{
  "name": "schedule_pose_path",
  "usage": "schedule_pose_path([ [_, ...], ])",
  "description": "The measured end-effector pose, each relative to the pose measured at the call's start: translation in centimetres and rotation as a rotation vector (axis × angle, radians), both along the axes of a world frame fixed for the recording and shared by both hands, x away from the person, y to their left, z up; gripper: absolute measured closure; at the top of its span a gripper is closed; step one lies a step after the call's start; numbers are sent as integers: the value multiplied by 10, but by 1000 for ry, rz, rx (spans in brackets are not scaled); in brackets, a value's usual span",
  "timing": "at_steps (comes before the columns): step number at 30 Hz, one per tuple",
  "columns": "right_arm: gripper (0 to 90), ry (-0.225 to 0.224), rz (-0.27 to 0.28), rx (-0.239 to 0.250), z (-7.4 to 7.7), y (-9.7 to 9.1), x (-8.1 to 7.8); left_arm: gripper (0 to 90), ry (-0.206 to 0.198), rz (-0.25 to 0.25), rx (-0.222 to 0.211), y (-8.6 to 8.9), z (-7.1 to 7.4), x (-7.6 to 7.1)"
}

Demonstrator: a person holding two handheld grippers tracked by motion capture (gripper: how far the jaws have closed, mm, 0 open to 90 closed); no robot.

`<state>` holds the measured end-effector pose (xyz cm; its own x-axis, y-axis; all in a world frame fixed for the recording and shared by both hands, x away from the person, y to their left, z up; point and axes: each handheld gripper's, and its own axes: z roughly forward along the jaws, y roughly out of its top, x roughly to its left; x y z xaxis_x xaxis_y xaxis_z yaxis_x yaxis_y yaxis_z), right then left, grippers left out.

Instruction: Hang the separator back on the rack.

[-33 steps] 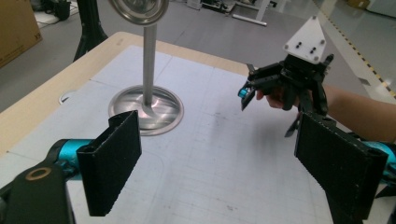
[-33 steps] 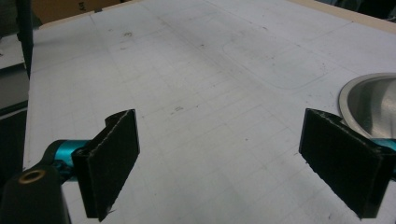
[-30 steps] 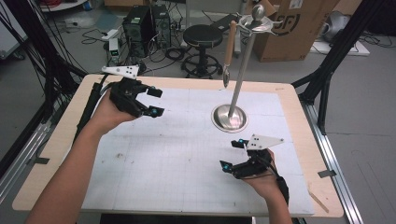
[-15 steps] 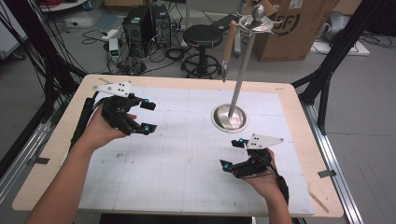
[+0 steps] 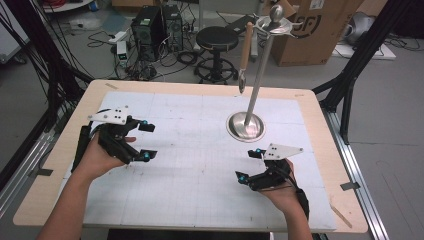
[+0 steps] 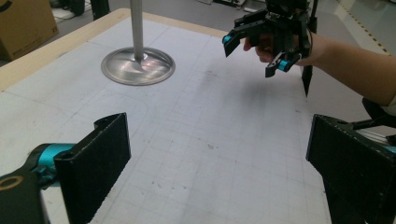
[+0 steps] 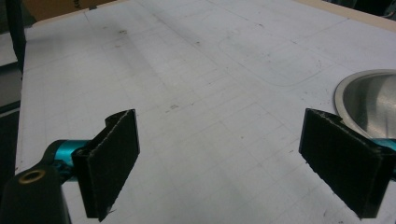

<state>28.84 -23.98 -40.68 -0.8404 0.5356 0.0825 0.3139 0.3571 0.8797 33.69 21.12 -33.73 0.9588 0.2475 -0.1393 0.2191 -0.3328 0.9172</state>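
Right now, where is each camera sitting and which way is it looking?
High view: sits above the person's side, looking forward and down on the table; both forearms, the left gripper and right gripper show.
Left gripper view: rides the left gripper, looking across the mat at the metal stand and the other hand's right gripper; its own open jaws show.
Right gripper view: rides the right gripper, looking low over the mat; its open jaws show.
Shared: all three see the stand's round base.
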Motion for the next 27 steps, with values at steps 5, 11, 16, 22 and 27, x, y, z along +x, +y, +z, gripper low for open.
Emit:
schedule_pose_path([
  [5, 109, -1, 0, 3, 0, 0, 1, 70, -15, 31, 7, 9, -11, -6],
  [11, 109, -3, -7, -4, 0, -1, 1, 64, -11, 63, 32, 14, -22, -8],
  [16, 109, -4, -7, -3, 0, -2, 2, 45, -17, 72, 27, 12, -28, -12],
  [22, 109, 6, -6, -1, -1, -1, 3, 28, 8, 74, 38, 7, -40, -11],
  [27, 108, 2, -6, 5, -1, -2, 3, 16, 19, 74, 81, 0, -48, -9],
])
